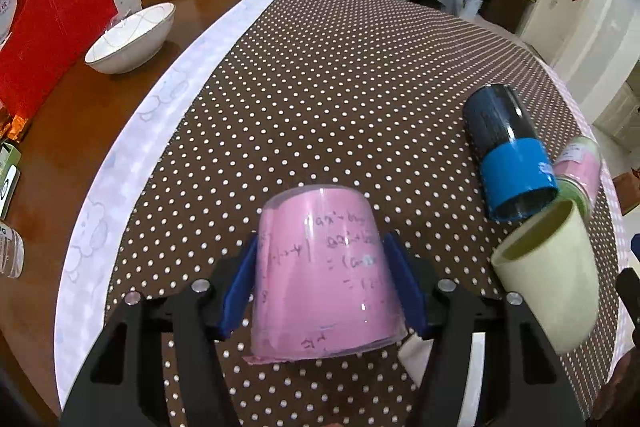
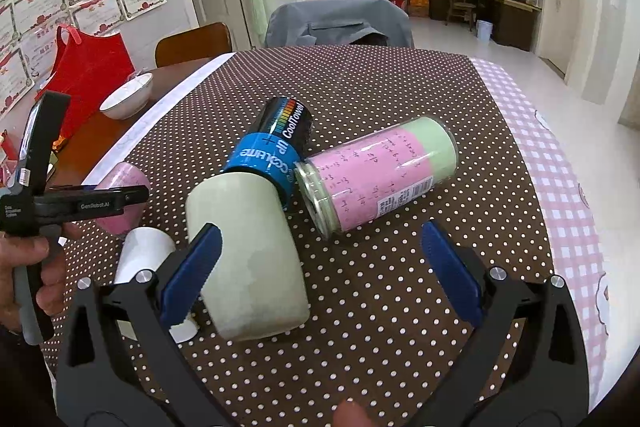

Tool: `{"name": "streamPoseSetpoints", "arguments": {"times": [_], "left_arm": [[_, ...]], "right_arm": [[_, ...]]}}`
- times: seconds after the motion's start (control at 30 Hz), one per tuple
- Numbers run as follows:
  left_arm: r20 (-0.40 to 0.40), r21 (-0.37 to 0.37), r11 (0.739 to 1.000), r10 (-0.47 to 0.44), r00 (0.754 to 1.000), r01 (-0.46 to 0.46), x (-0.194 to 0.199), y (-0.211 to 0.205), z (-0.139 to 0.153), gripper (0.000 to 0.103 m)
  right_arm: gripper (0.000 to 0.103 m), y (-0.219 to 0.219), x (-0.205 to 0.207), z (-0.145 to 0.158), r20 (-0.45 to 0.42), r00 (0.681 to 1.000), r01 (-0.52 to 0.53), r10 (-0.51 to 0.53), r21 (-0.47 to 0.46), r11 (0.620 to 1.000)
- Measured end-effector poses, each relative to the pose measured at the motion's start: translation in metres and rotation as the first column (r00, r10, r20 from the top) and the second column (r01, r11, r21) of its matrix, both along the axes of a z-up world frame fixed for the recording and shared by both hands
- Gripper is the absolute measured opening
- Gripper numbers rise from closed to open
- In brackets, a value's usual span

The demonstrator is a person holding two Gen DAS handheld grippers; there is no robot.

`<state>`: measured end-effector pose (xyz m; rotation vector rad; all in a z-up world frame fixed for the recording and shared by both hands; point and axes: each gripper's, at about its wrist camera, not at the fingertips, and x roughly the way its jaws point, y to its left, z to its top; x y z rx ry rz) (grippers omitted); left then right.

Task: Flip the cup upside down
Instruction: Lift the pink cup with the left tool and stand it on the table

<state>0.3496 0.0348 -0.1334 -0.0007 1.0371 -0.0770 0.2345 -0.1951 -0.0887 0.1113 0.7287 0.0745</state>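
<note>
My left gripper point(image 1: 324, 283) is shut on a clear cup with a pink paper lining point(image 1: 326, 275), held upside down with its mouth at the polka-dot cloth. The same cup point(image 2: 122, 201) and the left gripper point(image 2: 132, 197) show at the left of the right wrist view. My right gripper point(image 2: 320, 259) is open; a pale green cup point(image 2: 248, 259) lies on its side against its left finger point(image 2: 192, 263). In the left wrist view the green cup point(image 1: 548, 279) sits at the right, mouth facing me.
A blue and black canister point(image 2: 272, 147) and a clear jar with pink and green paper point(image 2: 380, 175) lie on the brown polka-dot cloth point(image 2: 400, 287). A white cup point(image 2: 144, 259) lies by the green one. A white bowl point(image 1: 132, 39) and red bag point(image 1: 52, 39) stand on the wooden table at left.
</note>
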Motion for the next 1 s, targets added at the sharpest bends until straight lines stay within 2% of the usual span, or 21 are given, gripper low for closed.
{"name": "streamPoseSetpoints", "arguments": {"times": [0.27, 0.33, 0.47, 0.6, 0.77, 0.87, 1.0], "left_arm": [[0.107, -0.001, 0.998, -0.063, 0.992, 0.063, -0.056, -0.007, 0.047, 0.062], [0.142, -0.006, 0.995, -0.096, 0.985, 0.098, -0.076, -0.015, 0.061, 0.062], [0.172, -0.047, 0.983, -0.166, 0.971, 0.176, -0.117, -0.033, 0.071, 0.062], [0.178, -0.068, 0.971, -0.214, 0.961, 0.229, -0.151, -0.055, 0.065, 0.062], [0.162, -0.116, 0.956, -0.248, 0.955, 0.268, -0.19, -0.081, 0.044, 0.062], [0.133, -0.153, 0.951, -0.251, 0.959, 0.27, -0.201, -0.09, 0.029, 0.062], [0.11, -0.167, 0.946, -0.262, 0.959, 0.278, -0.208, -0.102, 0.011, 0.062]], "right_arm": [[0.097, 0.001, -0.03, 0.016, 0.049, 0.999, 0.008, -0.008, -0.001, 1.0], [0.097, -0.001, -0.041, 0.021, 0.069, 0.997, 0.017, -0.017, -0.003, 1.0], [0.097, -0.01, -0.066, 0.023, 0.092, 0.995, 0.04, -0.041, 0.004, 0.999], [0.097, -0.022, -0.095, 0.021, 0.101, 0.993, 0.066, -0.066, 0.008, 0.998], [0.097, -0.035, -0.127, 0.016, 0.113, 0.989, 0.095, -0.097, 0.024, 0.995], [0.097, -0.043, -0.141, 0.01, 0.105, 0.987, 0.118, -0.121, 0.034, 0.992], [0.097, -0.057, -0.156, 0.001, 0.099, 0.982, 0.157, -0.163, 0.066, 0.985]]}}
